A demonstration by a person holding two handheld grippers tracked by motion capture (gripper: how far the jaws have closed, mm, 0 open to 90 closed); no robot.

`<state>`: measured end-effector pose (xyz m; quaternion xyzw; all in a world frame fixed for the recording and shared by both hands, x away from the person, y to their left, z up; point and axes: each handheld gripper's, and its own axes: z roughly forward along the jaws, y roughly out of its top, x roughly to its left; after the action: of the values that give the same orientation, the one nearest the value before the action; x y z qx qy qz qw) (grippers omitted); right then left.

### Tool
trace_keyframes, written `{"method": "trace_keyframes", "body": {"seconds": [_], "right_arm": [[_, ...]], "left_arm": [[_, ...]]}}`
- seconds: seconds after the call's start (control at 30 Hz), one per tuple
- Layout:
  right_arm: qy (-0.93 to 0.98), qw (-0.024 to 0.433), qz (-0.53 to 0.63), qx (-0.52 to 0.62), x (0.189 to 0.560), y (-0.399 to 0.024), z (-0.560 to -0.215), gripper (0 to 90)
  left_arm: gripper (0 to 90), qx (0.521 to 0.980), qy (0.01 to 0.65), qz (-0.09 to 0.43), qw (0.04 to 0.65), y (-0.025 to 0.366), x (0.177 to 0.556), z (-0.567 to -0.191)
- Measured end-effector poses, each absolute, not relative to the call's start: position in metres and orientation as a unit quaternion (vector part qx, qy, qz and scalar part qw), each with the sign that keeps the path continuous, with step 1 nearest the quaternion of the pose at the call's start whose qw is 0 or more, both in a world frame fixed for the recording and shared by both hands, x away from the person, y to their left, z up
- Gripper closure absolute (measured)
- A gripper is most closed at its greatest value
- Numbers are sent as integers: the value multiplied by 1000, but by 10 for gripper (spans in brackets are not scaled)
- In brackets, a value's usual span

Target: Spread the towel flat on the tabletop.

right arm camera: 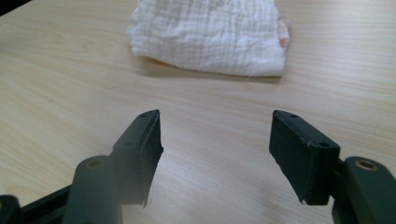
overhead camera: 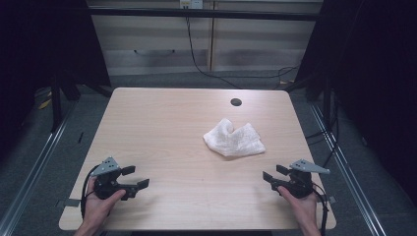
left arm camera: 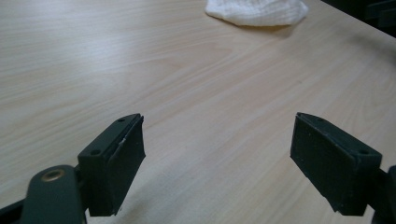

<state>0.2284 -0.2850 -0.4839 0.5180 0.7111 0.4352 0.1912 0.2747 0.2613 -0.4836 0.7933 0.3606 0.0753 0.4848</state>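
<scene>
Left gripper (overhead camera: 132,178) at the near left of the pale wood-grain table (overhead camera: 162,128): I read its jaws as released, spread wide, only bare tabletop between them. Right gripper (overhead camera: 272,176) at the near right: jaws likewise released, nothing between the pads. The crumpled white woven cloth (overhead camera: 234,138) lies well ahead of both pairs of jaws, apart from each. In the right gripper view the cloth (right arm camera: 210,35) sits straight ahead of the gap; in the left gripper view the cloth (left arm camera: 257,10) lies far ahead, off toward the right jaw's side.
</scene>
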Motion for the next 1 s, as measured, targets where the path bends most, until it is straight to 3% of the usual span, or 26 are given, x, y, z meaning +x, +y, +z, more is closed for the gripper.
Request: {"method": "trace_keyframes", "body": {"seconds": [0.37,0.43,0.73,1.0], "right_arm": [[727,167,430,509,235,-279,-488,317],[728,162,428,511,238,-277,-487,259],[748,155,420,490,246,-264,-472,302],[756,150,427,472,274,-254,-459,292]], "left_arm": [[167,790,376,75,479,265,278,-486],[166,790,378,74,478,265,277,-487],[168,785,376,82,486,270,273,-482],[176,783,382,82,483,269,280,-483]]}}
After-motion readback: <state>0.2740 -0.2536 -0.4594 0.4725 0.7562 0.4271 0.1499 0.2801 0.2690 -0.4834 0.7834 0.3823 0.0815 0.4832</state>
